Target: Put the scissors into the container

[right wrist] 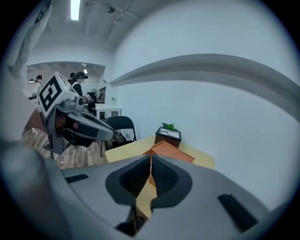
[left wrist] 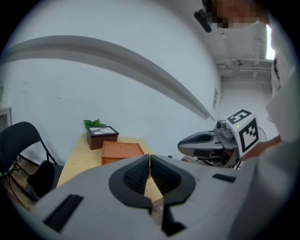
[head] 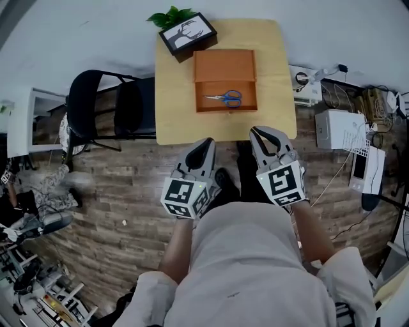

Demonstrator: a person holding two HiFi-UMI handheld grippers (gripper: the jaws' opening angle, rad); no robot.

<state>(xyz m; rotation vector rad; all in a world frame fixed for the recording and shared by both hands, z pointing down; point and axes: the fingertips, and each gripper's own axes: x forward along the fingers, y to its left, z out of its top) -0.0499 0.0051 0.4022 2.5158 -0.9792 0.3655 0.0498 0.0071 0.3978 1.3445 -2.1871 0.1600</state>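
**Both grippers closed and empty; scissors lying in the container**

Closest to me, I hold both grippers side by side in front of my body. They are above the plank floor (head: 115, 191) and just short of the near edge of the table (head: 176, 108). My left gripper (head: 207, 143) has its jaws pressed together with nothing between them. In its own view the two ribbed pads meet along a thin seam. My right gripper (head: 257, 132) is the same, with jaws fully together and holding nothing. Both point forward toward the table, and neither touches anything on it.

Past the tips, the table is light wood. Near its middle sits the orange container (head: 225, 64). The scissors (head: 223, 98), with blue handles, lie flat inside the recessed half of the container nearer to me. Their blades point to my left and their handles to my right. They are well apart from both grippers.

Farther back, near the table's far left corner, a dark picture frame (head: 187, 33) stands just beside the container's far left corner. A green plant (head: 169, 16) sits behind it. A black chair (head: 83, 102) stands to the left of the table. White equipment (head: 339, 128) and cables lie on the floor to the right.
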